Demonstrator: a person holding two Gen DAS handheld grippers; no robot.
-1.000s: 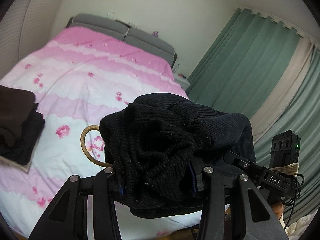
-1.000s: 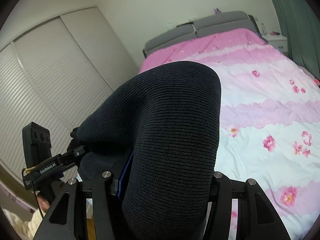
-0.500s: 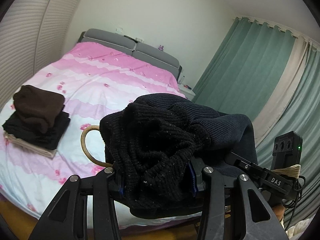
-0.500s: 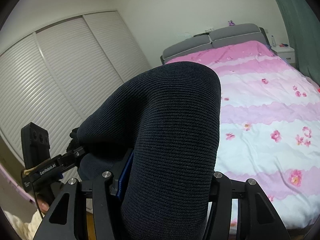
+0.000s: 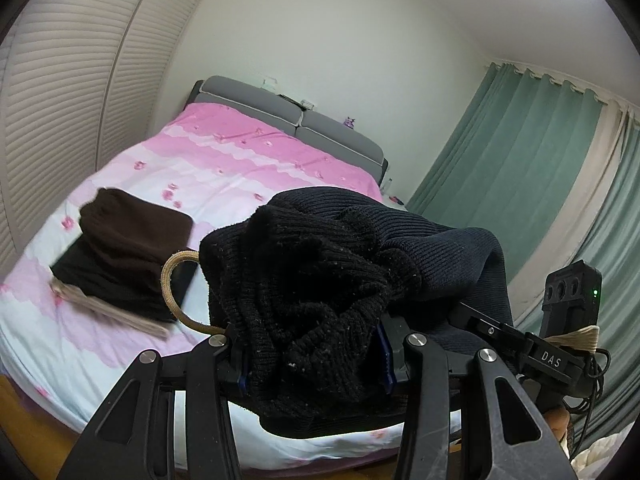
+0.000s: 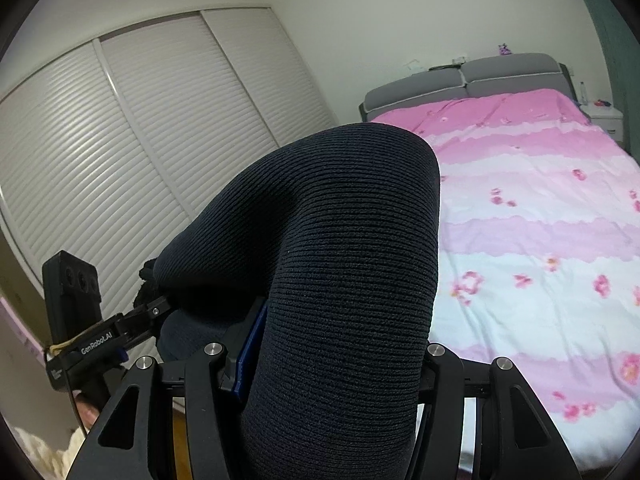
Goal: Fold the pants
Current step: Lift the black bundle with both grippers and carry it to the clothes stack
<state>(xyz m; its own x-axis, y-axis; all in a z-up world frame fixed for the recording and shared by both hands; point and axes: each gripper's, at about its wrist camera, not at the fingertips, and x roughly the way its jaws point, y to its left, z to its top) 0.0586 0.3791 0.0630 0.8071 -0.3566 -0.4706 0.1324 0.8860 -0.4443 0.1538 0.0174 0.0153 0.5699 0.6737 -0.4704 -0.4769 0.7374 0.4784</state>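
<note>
At nine o'clock in the left view, a stack of folded clothes (image 5: 124, 256) lies on the pink bed (image 5: 224, 168), a tan drawstring loop (image 5: 172, 292) overlapping it. The left gripper (image 5: 312, 352) is clamped on the bunched dark knit pants (image 5: 320, 292), hiding the bed's near edge. Green curtains (image 5: 512, 208) hang at three o'clock. The right gripper (image 6: 336, 364) pinches the same pants (image 6: 344, 264), masking the slatted wardrobe doors (image 6: 140, 140).

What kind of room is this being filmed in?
Most likely a home bedroom. A wide bed with a pink flowered cover and grey padded headboard fills it, slatted wardrobe doors run along one wall, and green curtains hang on the other side. A stack of folded clothes sits on the bed.
</note>
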